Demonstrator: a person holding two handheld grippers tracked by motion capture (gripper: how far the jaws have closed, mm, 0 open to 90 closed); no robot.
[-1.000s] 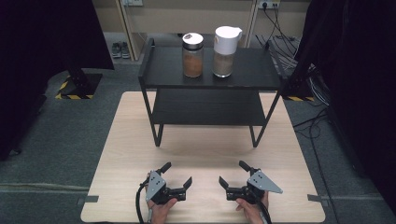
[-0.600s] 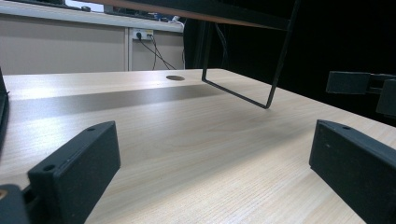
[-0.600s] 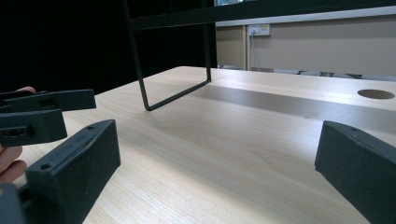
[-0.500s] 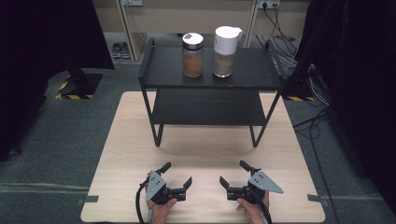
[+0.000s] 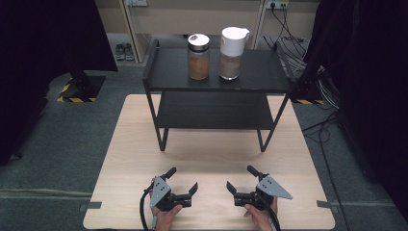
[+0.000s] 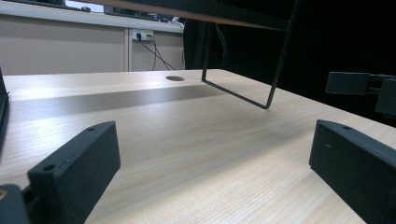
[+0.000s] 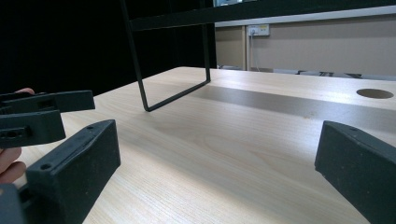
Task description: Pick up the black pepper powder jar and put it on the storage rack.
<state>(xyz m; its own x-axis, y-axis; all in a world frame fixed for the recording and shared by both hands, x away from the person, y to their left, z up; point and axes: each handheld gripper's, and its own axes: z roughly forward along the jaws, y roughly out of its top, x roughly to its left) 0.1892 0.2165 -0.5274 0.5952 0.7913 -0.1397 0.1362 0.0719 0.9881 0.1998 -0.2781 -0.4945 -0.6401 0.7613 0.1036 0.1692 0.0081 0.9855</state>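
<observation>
Counter (image 5: 211,154), pale wood, carries a black two-tier shelf (image 5: 168,77) at its far half. On the shelf's top deck, side by side and just apart: a clear jar (image 5: 198,57) of brown powder with a silver lid, and to its right a white-lidded jar (image 5: 233,47) of tan contents. Lower deck bare. Left gripper (image 5: 182,183) and right gripper (image 5: 239,179) rest low at the near edge of the counter, well apart from the jars, each with jaws spread wide and nothing between them. Judged step: start position, before any reach. Next move likely calls for lifting a gripper up and forward over the shelf rim to meet a jar squarely at its body. Against the earlier frames: nothing of note has shifted; grippers and jars sit as they did.
</observation>
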